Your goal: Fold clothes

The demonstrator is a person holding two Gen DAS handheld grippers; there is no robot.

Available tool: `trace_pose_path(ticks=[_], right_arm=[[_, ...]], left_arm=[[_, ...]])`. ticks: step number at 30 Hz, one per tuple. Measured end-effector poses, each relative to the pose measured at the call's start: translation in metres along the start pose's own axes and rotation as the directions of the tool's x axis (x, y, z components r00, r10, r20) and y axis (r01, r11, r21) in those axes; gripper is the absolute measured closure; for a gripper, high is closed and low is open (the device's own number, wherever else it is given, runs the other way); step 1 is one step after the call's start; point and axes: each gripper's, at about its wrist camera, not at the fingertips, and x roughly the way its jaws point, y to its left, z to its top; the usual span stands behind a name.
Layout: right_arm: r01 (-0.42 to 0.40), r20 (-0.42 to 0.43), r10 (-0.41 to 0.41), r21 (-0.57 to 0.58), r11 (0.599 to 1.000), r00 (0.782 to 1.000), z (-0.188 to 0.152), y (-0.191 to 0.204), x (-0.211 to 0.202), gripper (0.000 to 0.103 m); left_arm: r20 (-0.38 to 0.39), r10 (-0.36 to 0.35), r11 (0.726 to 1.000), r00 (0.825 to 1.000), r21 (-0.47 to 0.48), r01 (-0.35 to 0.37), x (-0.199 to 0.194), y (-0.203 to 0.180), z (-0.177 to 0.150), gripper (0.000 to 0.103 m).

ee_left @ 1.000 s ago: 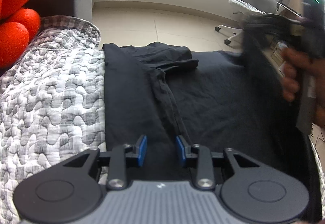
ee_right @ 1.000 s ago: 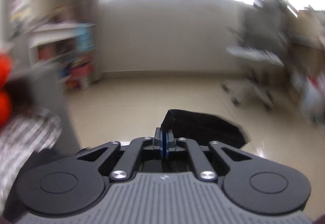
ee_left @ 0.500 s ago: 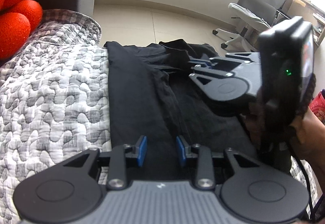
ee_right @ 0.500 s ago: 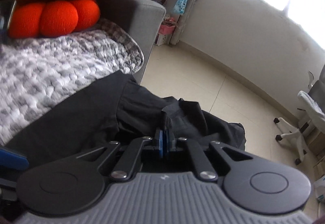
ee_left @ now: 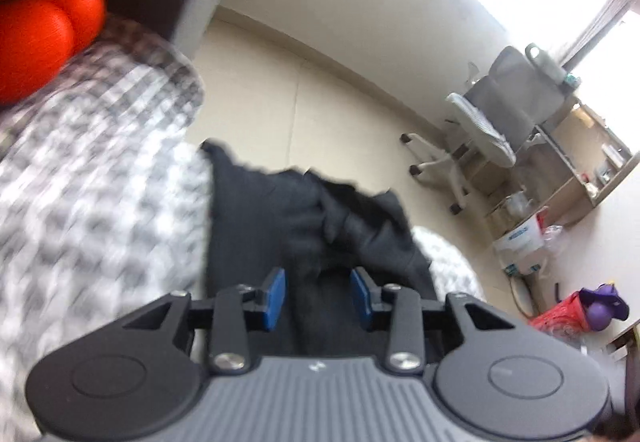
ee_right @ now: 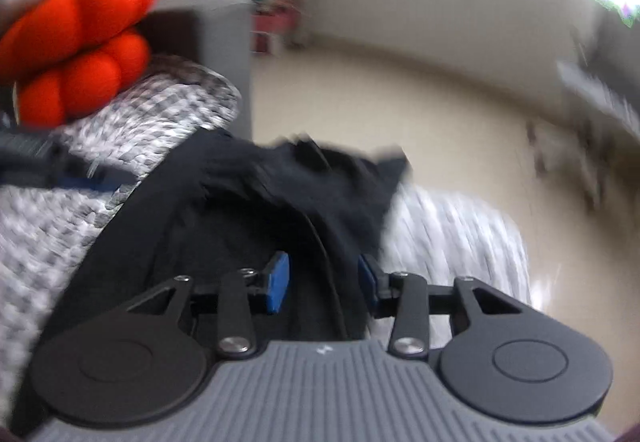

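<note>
A black garment [ee_left: 256, 209] lies on a grey-and-white quilted cover [ee_left: 100, 193], folded into a narrow strip with its far end bunched. It also shows in the right wrist view [ee_right: 240, 217]. My left gripper [ee_left: 318, 296] is open just above the garment's near part, with nothing between its blue pads. My right gripper [ee_right: 324, 282] is open over the garment's right edge, empty. Both views are blurred by motion.
An orange knotted cushion [ee_left: 44, 1] sits at the left by a grey sofa arm [ee_left: 160, 1]. Beige tiled floor [ee_left: 340, 113] lies beyond the cover. A grey office chair [ee_left: 492, 121], a shelf and bags stand at the right.
My right gripper has opened and let go of the black fabric, which now lies folded over the garment. Both grippers have moved and tilted; the right gripper has left the left view.
</note>
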Motion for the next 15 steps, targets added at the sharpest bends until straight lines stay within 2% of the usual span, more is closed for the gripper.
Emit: trace_pose_path(ticks=[2,3,6,8,10,13,14,15], right_arm=[[-0.003,-0.032,0.006,0.100,0.995,0.999,-0.022,-0.019,-0.017,0.061],[-0.009,-0.042,0.013,0.107,0.994,0.999,-0.035,-0.023,-0.026,0.061],[-0.022,-0.075,0.029,0.092,0.996,0.997,-0.072,-0.026,-0.046,0.061],[-0.031,-0.104,0.039,0.081,0.996,0.994,-0.093,-0.028,-0.057,0.061],[-0.039,-0.142,0.048,0.069,0.997,0.989,-0.110,-0.028,-0.067,0.061],[-0.044,-0.193,0.052,0.046,0.998,0.980,-0.126,-0.025,-0.075,0.062],[-0.053,-0.211,0.061,0.044,0.998,0.976,-0.131,-0.022,-0.074,0.072],[-0.064,-0.227,0.072,0.042,0.997,0.971,-0.136,-0.018,-0.074,0.093]], left_arm=[[-0.015,-0.022,1.000,1.000,0.008,0.022,0.024,-0.008,0.017,0.061],[-0.032,-0.030,1.000,0.999,0.005,0.030,0.038,-0.011,0.025,0.061],[-0.087,-0.037,0.999,0.995,-0.002,0.037,0.083,-0.019,0.039,0.061],[-0.135,-0.015,1.000,0.991,0.001,0.015,0.112,-0.024,0.042,0.061],[-0.148,0.016,1.000,0.989,-0.013,-0.018,0.133,-0.024,0.045,0.061],[-0.157,0.020,0.999,0.987,-0.029,-0.025,0.151,-0.024,0.044,0.061],[-0.158,0.022,0.999,0.987,-0.029,-0.027,0.156,-0.025,0.043,0.061],[-0.150,0.025,0.999,0.988,-0.030,-0.030,0.158,-0.026,0.043,0.061]])
